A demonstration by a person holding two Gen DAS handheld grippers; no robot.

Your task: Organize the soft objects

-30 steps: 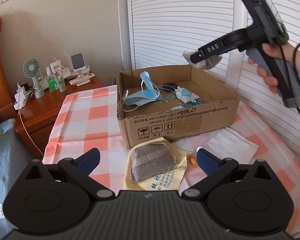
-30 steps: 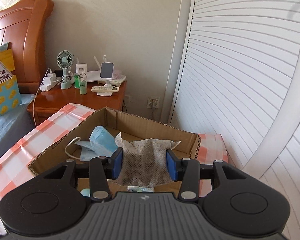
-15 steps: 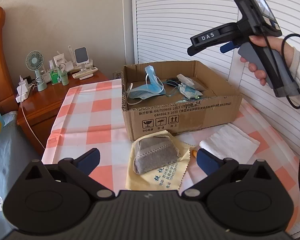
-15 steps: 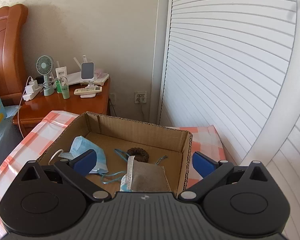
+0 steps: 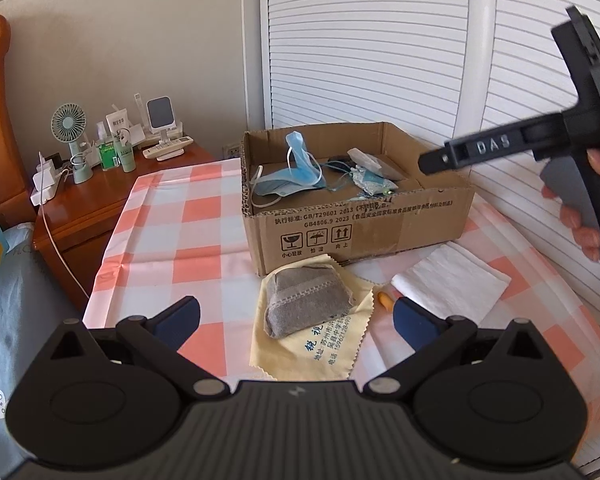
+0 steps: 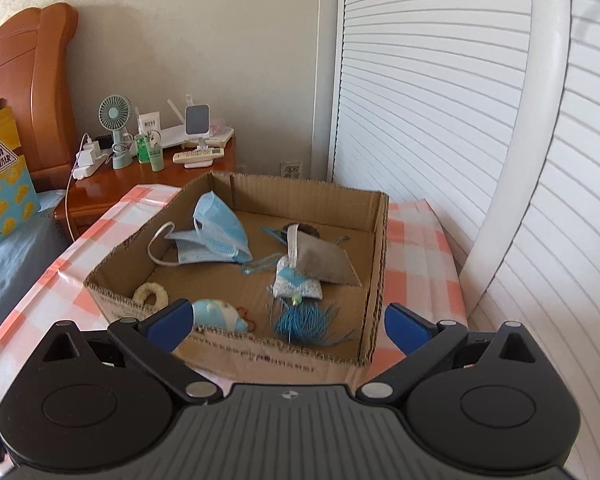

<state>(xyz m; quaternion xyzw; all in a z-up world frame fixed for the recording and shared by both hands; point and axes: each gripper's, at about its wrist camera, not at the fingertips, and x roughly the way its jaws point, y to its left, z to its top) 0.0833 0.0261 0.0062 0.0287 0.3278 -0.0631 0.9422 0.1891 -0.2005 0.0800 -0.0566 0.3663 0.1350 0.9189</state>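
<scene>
My right tool [image 6: 286,326] gapes fully, empty, low in frame before the box's [image 6: 260,354] near wall, with open room above the rim. The grey pouch [image 6: 324,258] lies crumpled, centre-right inside. My left tool [image 5: 296,318] spreads wide, empty, over a second pouch [image 5: 306,300] on the desk [image 5: 156,240].

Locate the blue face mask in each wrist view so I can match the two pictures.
Left wrist view: the blue face mask lies in the left half of the cardboard box, above picture centre.
Right wrist view: the mask lies in the box's far left part, left of centre.
Shared landmark: the green desk fan on the nightstand.
</scene>
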